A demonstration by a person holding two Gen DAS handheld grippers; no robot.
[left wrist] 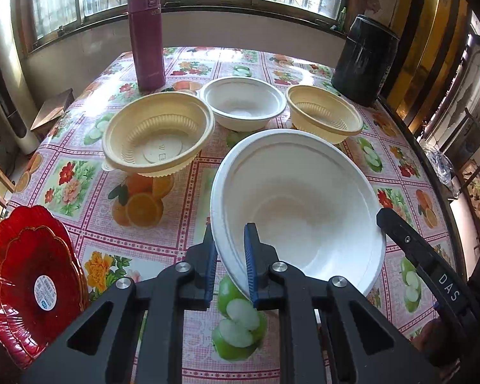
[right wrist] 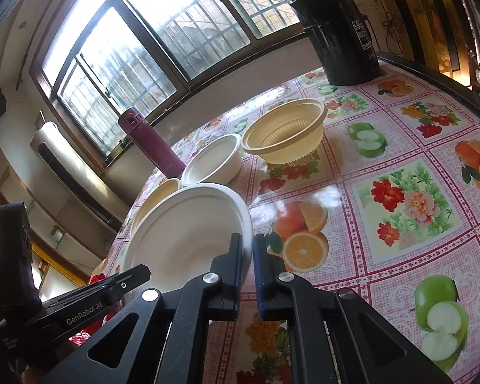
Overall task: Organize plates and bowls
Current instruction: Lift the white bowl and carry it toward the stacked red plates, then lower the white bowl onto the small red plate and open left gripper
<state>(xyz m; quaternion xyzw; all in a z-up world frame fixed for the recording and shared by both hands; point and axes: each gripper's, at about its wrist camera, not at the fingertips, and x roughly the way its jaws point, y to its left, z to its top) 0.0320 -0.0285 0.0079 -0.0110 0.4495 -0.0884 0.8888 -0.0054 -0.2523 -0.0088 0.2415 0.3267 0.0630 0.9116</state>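
White bowl (left wrist: 299,204) | rim pinched by left hand-held gripper (left wrist: 230,252) | and right hand-held gripper (right wrist: 247,256)

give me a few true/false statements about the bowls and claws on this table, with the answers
1. Both claws grip the rim of the large white bowl. True: left claw, right claw.
2. The held bowl sits flat on the tablecloth. False: it is tilted.
3. A maroon flask stands upright near the window. True.
4. The red plates hold a yellow bowl. False: the plates hold no bowl.
5. The small white bowl sits between two yellow bowls. True.
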